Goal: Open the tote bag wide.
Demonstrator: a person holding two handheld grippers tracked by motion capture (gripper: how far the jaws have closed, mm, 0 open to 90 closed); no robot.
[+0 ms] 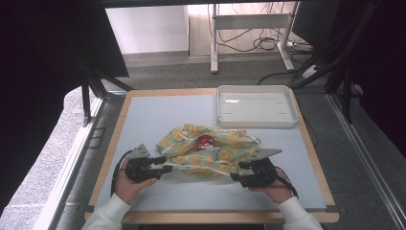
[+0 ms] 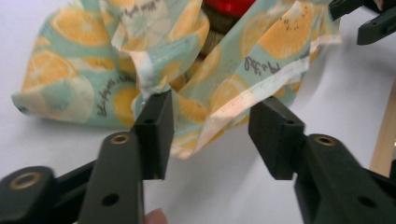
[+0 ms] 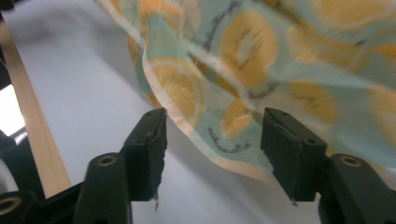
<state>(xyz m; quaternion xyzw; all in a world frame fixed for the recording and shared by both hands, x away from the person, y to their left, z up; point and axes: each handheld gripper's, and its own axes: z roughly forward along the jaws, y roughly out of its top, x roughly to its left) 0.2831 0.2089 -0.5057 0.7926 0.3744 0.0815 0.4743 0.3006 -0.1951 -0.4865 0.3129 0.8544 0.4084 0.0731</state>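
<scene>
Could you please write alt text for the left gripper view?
The left hand-held gripper stands open, its black jaws either side of a hem of the orange-slice print cloth on a white table. The other hand-held gripper shows at top right.

The cloth (image 1: 210,151) is a thin, soft woven fabric, matt, printed with orange slices, its pale hem stitched. A glossy red thing (image 1: 205,142) sits in its folds, probably plastic, though it is too small to tell. The tabletop (image 1: 143,120) is smooth, matt grey sheet edged in bare wood. The tray (image 1: 256,106) looks like white plastic with a slight sheen. Each claw is matt black plastic.
</scene>
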